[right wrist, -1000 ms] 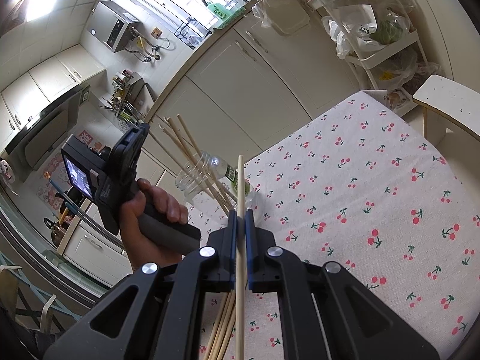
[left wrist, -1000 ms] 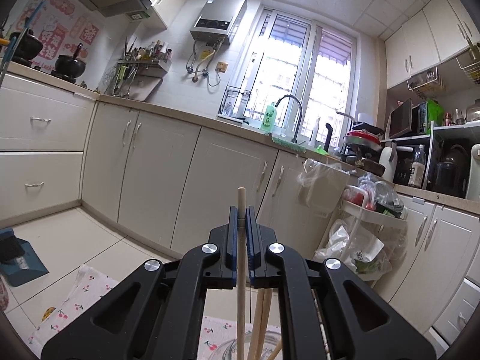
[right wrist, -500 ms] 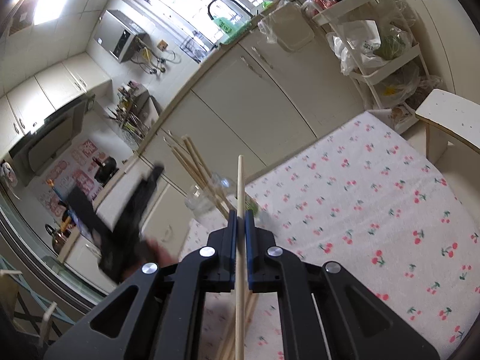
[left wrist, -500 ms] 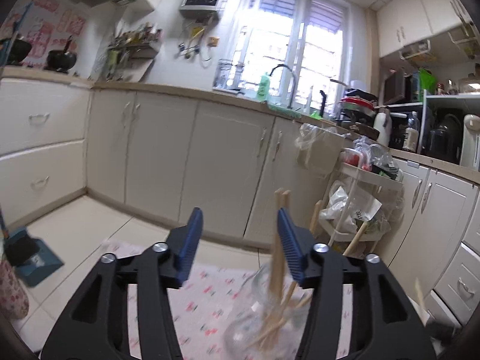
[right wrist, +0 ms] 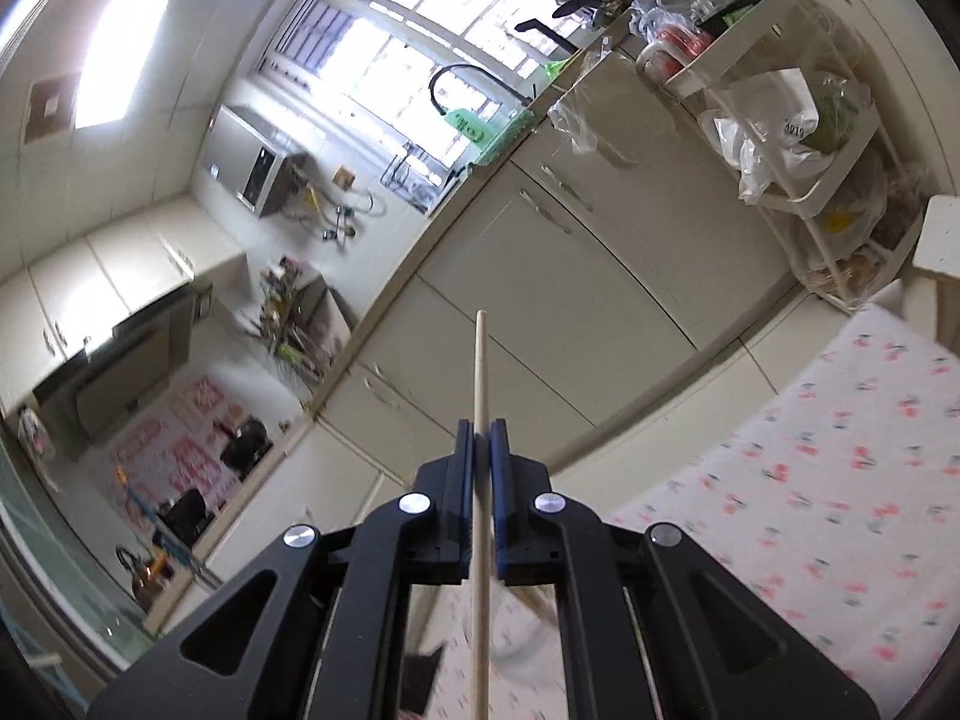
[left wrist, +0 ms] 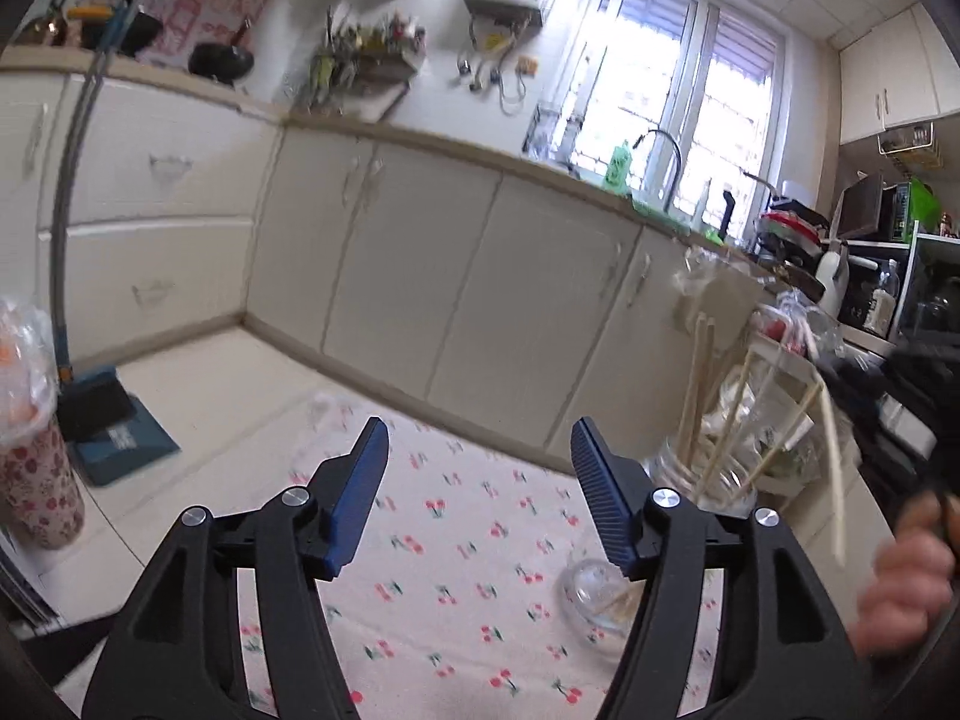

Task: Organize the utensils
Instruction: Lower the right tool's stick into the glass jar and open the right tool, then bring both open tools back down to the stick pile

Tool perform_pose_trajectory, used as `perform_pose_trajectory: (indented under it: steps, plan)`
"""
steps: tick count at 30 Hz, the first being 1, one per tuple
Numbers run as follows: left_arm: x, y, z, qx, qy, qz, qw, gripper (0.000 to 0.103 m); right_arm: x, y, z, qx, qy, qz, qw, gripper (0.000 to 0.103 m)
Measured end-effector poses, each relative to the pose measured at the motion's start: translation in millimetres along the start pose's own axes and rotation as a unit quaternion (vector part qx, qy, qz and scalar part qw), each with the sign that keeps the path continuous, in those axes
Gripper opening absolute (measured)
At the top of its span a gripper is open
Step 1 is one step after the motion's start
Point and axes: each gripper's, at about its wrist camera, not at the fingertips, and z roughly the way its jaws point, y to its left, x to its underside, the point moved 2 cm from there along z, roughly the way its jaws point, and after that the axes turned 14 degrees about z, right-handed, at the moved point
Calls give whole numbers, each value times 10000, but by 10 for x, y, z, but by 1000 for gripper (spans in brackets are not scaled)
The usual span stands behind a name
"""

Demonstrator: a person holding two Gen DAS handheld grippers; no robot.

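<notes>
- Left wrist view: the left gripper (left wrist: 477,480) is hanging over a cherry-print tablecloth (left wrist: 456,546), and its jaws are opening with nothing between them.
- A clear glass jar (left wrist: 606,600) is standing on the cloth just behind the right-hand finger, and several wooden chopsticks (left wrist: 696,396) are leaning out of it, fanning up and to the right.
- At the right edge a hand (left wrist: 906,576) is gripping a dark handle, blurred, and one more chopstick (left wrist: 834,468) is showing beside it.
- A dustpan (left wrist: 114,426) is lying on the floor at the left.
- Right wrist view: the right gripper (right wrist: 481,450) is clamping a single chopstick (right wrist: 480,372) between closed jaws; the stick is running straight up past the fingertips and down below them.
- The same cloth (right wrist: 810,480) is showing at the lower right.
</notes>
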Motion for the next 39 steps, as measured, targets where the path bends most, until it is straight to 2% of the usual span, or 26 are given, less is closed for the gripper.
perform_pose_trajectory:
  steps: [7,14,18,26,31,32,33,34,39]
  plan:
    - [-26,-19,-11,98,-69,-65,9999,60,-41,170,325,8,-335,-450,9984,6]
    - [-36,1,3,61,-60,-123,9999,62,51,233,400,227,-760,-1171,9899,6]
    - [-41,-27,11,69,-58,-77,9999,64,168,191,382,324,-756,-1428,9863,6]
    - [-35,-12,72,-48,30,-66,10000,67,379,143,173,473,-461,-1740,9825,6]
    - [-26,-11,87,-160,31,-36,9999,69,546,80,61,665,25,-1905,9794,7]
    - [-21,-13,91,-187,29,-6,9998,69,566,70,40,694,99,-1920,9789,11]
    - [-19,-15,95,-202,28,18,9998,69,587,61,8,735,181,-1922,9784,23]
    - [-17,-21,98,-216,29,45,9998,69,599,48,-25,757,231,-1906,9785,28]
    - [-23,12,109,-258,119,8,9996,74,619,15,-410,1060,580,-1857,9751,29]
